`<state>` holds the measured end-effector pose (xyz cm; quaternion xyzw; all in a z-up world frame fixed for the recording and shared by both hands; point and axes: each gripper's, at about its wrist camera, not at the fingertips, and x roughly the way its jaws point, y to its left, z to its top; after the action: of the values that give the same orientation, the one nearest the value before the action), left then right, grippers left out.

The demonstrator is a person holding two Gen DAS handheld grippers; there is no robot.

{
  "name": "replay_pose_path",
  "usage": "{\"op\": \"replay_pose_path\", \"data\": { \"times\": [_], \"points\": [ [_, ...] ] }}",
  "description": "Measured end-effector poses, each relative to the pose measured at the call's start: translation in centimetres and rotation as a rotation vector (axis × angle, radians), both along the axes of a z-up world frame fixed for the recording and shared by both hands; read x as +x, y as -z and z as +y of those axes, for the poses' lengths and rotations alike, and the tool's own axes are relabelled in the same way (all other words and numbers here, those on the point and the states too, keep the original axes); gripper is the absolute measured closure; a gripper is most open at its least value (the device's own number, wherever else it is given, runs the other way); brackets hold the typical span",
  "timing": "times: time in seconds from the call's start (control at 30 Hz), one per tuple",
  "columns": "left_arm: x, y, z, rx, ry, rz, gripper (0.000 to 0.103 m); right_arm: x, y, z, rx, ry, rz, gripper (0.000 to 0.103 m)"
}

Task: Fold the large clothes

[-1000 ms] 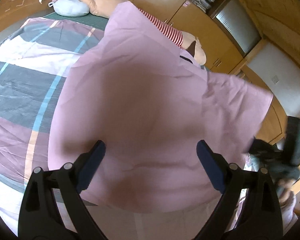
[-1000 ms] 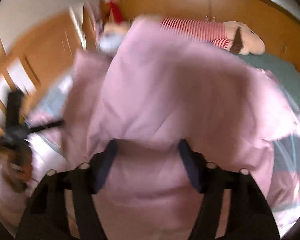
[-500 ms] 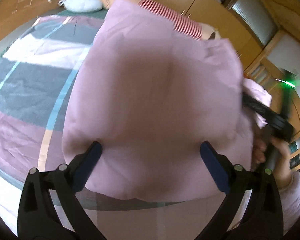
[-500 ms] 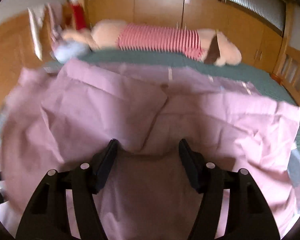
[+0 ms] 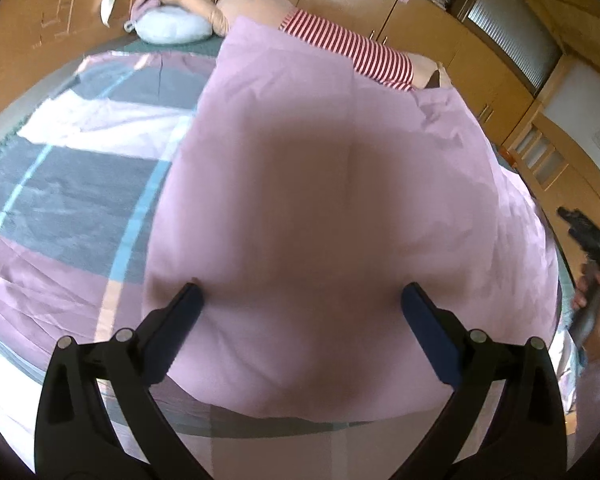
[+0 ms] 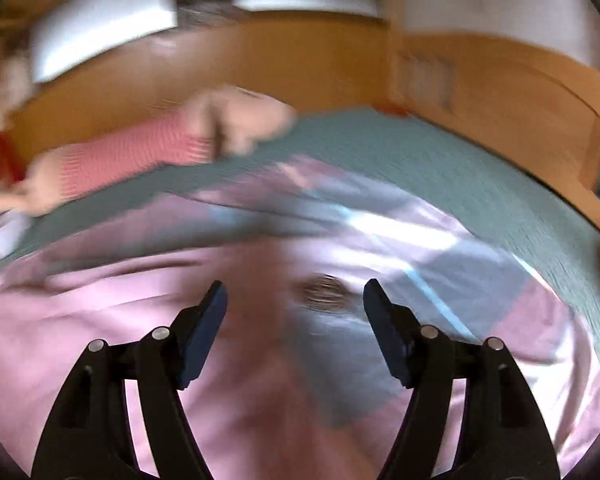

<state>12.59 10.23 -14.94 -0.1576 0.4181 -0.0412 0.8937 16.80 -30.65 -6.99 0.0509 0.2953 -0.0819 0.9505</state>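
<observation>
Pink sheet on the bed
We see both left tongs and right tongs spread wide, gripping nothing.

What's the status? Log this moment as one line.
stage: fold in progress | pink garment on bed | left gripper: open, over garment | right gripper: open, view blurred

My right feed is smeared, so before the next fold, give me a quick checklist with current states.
1. Left tongs open, empty: ok.
2. Right tongs open, empty: ok.
3. Pink garment lying on the bed's patchwork cover: ok.
4. Garment flat, no bunching: cannot tell, centre is blurred.
5. Far edge free of the striped plush doll: not ok, it hides part of the doll.
6. Right wrist view sharp enough to aim: not ok.
</observation>
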Motion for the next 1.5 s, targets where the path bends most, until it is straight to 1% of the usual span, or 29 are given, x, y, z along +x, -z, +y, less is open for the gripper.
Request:
{"op": "replay_pose_path", "data": {
  "times": [0.03, 0.07, 0.1, 0.13, 0.17, 0.2, 0.23, 0.27, 0.3, 0.37, 0.43, 0.5, 0.57, 0.63, 0.7, 0.77, 0.8, 0.83, 0.9, 1.0, 1.07, 1.13, 1.2, 1.23, 1.3, 1.37, 1.43, 1.47, 1.5],
  "points": [
    [0.1, 0.1, 0.1, 0.008, -0.003, 0.008, 0.002, -1.0, 0.1, 1.9, 0.002, -0.089, 0.008, 0.028],
    [0.1, 0.3, 0.2, 0.006, -0.005, 0.018, 0.002, -1.4, 0.6, 3.1, 0.006, -0.149, 0.027, 0.025],
    [0.2, 0.6, 0.4, -0.007, -0.006, 0.028, 0.002, -1.7, 1.8, 4.2, 0.004, -0.207, 0.087, 0.025],
    [0.3, 0.7, 0.6, -0.011, -0.005, 0.035, 0.002, -1.3, 3.5, 4.6, -0.011, -0.216, 0.154, 0.025],
    [0.3, 0.8, 0.6, -0.009, -0.003, 0.042, 0.002, -0.7, 5.7, 4.2, -0.042, -0.177, 0.231, 0.025],
    [0.4, 0.8, 0.8, -0.005, -0.004, 0.046, 0.002, -0.5, 7.1, 3.3, -0.032, -0.146, 0.269, 0.019],
    [0.4, 0.8, 0.9, -0.002, -0.008, 0.048, 0.002, -0.5, 8.1, 1.9, -0.001, -0.111, 0.286, 0.016],
    [0.3, 0.8, 1.1, -0.004, -0.013, 0.049, 0.002, -0.7, 8.7, 0.6, 0.025, -0.058, 0.292, 0.010],
    [0.3, 0.8, 1.3, -0.008, -0.017, 0.049, 0.002, -1.0, 8.8, -0.6, 0.045, 0.006, 0.297, 0.009],
    [0.1, 0.7, 1.5, -0.022, -0.030, 0.043, 0.002, -2.4, 8.0, -1.4, 0.055, 0.049, 0.281, 0.009],
    [-0.1, 0.3, 1.4, -0.028, -0.030, 0.022, 0.002, -4.5, 6.2, -0.4, 0.027, 0.021, 0.192, 0.010],
    [-0.5, -0.2, 0.9, -0.035, -0.010, -0.013, 0.002, -6.6, 4.1, 2.2, -0.006, -0.072, 0.075, 0.010],
    [-0.8, -0.7, 0.0, -0.027, 0.021, -0.046, 0.002, -7.8, 3.4, 4.7, -0.046, -0.166, 0.047, 0.009],
    [-1.0, -0.7, -0.9, -0.007, 0.048, -0.051, 0.002, -7.4, 3.7, 7.4, -0.073, -0.246, 0.083, 0.009],
    [-0.9, -0.5, -1.6, 0.020, 0.062, -0.044, 0.002, -6.5, 5.2, 9.4, -0.093, -0.290, 0.145, 0.009],
    [-0.9, -0.3, -2.1, 0.051, 0.070, -0.040, 0.002, -4.5, 7.8, 10.5, -0.118, -0.289, 0.245, 0.008],
    [-1.0, -0.3, -2.2, 0.055, 0.075, -0.038, 0.002, -3.6, 9.2, 10.9, -0.113, -0.275, 0.277, 0.003],
    [-0.9, -0.3, -2.2, 0.050, 0.083, -0.035, 0.002, -3.2, 9.8, 11.0, -0.111, -0.271, 0.282, 0.001],
    [-1.0, -0.4, -2.2, 0.048, 0.087, -0.038, 0.002, -2.0, 10.6, 11.2, -0.091, -0.280, 0.301, 0.001],
    [-0.9, -0.3, -2.2, 0.061, 0.093, -0.036, 0.002, -1.0, 10.9, 11.3, -0.074, -0.291, 0.334, 0.001],
    [-0.7, -0.1, -2.3, 0.075, 0.095, -0.030, 0.002, -0.5, 10.8, 11.3, -0.067, -0.299, 0.364, 0.001],
    [-0.7, 0.0, -2.4, 0.086, 0.090, -0.023, 0.002, -0.7, 9.5, 11.6, -0.076, -0.273, 0.359, 0.001],
    [-0.6, 0.2, -2.4, 0.090, 0.083, -0.015, 0.002, -2.0, 7.0, 12.3, -0.056, -0.278, 0.243, 0.005],
    [-0.6, 0.3, -2.3, 0.083, 0.082, -0.012, 0.002, -2.7, 5.4, 13.0, -0.016, -0.310, 0.168, 0.005],
    [-0.4, 0.4, -2.2, 0.075, 0.077, -0.009, 0.002, -3.1, 3.5, 14.6, 0.047, -0.371, 0.103, 0.007],
    [-0.4, 0.6, -2.3, 0.081, 0.076, -0.007, 0.002, -2.0, 2.4, 16.3, 0.092, -0.424, 0.096, 0.012],
    [-0.4, 0.7, -2.4, 0.090, 0.076, -0.005, 0.002, 0.2, 2.0, 19.3, 0.115, -0.474, 0.121, 0.028],
    [-0.4, 0.7, -2.4, 0.093, 0.078, -0.003, 0.002, 1.1, 1.9, 19.9, 0.107, -0.481, 0.130, 0.029],
    [-0.4, 0.7, -2.4, 0.093, 0.080, -0.003, 0.002, 2.4, 2.3, 21.6, 0.073, -0.483, 0.149, 0.030]
  ]
}}
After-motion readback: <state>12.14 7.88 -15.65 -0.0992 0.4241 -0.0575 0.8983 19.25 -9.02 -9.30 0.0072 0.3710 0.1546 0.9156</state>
